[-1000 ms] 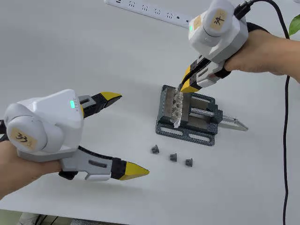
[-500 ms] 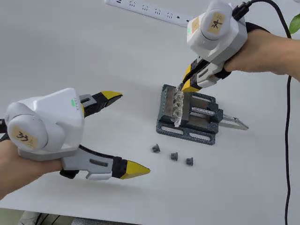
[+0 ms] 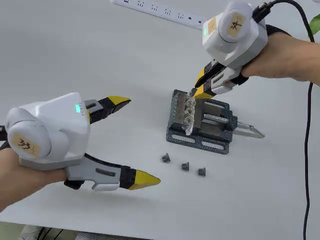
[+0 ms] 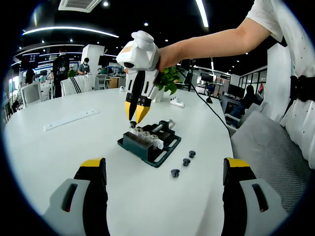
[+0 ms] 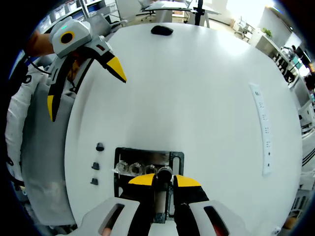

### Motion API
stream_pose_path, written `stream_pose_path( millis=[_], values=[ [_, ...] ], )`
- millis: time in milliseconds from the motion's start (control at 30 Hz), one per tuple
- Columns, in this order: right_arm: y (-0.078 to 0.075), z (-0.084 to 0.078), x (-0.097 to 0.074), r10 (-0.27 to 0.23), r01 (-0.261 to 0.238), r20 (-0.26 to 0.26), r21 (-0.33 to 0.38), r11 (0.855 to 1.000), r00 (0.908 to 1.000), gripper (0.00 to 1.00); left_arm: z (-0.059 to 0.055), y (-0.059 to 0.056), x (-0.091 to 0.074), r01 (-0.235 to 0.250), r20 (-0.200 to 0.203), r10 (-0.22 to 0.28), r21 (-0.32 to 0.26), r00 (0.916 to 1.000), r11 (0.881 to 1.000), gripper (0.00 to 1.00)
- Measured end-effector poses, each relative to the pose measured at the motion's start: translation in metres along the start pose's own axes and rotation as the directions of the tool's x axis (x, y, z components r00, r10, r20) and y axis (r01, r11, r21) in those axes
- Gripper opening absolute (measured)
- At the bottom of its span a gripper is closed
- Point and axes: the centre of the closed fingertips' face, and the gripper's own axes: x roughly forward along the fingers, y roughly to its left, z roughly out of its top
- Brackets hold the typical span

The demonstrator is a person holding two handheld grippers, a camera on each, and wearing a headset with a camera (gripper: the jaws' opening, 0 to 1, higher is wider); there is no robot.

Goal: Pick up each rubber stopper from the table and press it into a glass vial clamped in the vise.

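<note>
A dark vise [image 3: 207, 131] clamps a row of glass vials [image 3: 189, 114] near the table's middle. My right gripper [image 3: 193, 93] points down at the far end vial, jaws shut on a small dark rubber stopper [image 4: 132, 125] at the vial's mouth. In the right gripper view the yellow tips [image 5: 165, 180] close over that vial [image 5: 164, 172], with two open vials [image 5: 134, 168] beside it. Three loose stoppers [image 3: 185, 166] lie in a row in front of the vise. My left gripper [image 3: 135, 140] hovers open and holding nothing at the lower left, well away from the vise [image 4: 149, 141].
A white power strip [image 3: 156, 9] lies along the table's far edge. A black cable [image 3: 305, 150] trails down the right side. The vise's screw handle [image 3: 248, 130] sticks out to the right. Bare white table [image 3: 100, 60] spreads left of the vise.
The right gripper has shifted only slightly above the far vial, staying shut. The left gripper holds its place, open.
</note>
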Motion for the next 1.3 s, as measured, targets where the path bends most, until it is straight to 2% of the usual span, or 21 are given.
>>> stream_pose_path(
  millis=[167,400,900,1133,1300],
  values=[
    [0.003,0.003,-0.005,-0.001,0.001,0.019,0.005,1.000,0.9998,0.05,0.001,-0.001,0.001,0.001,0.002,-0.001,0.000,1.0000,1.000,0.99],
    [0.004,0.003,-0.003,-0.002,0.002,0.018,-0.006,1.000,0.9998,0.00,0.001,-0.002,0.001,0.004,0.000,-0.004,0.000,1.0000,1.000,0.99],
    [0.002,0.001,0.005,0.004,-0.004,0.003,-0.009,1.000,1.0000,0.00,0.001,0.001,0.000,0.000,0.006,0.000,-0.009,1.0000,1.000,0.98],
    [0.004,0.002,0.006,-0.009,0.008,-0.016,-0.045,0.999,0.9998,0.00,0.002,0.002,0.001,-0.001,0.014,0.001,-0.013,0.9999,1.000,0.98],
    [0.000,-0.001,0.006,-0.003,0.002,-0.025,-0.052,0.999,0.9997,0.00,0.003,0.003,0.002,-0.001,0.016,0.001,-0.014,0.9999,1.000,0.98]
  ],
)
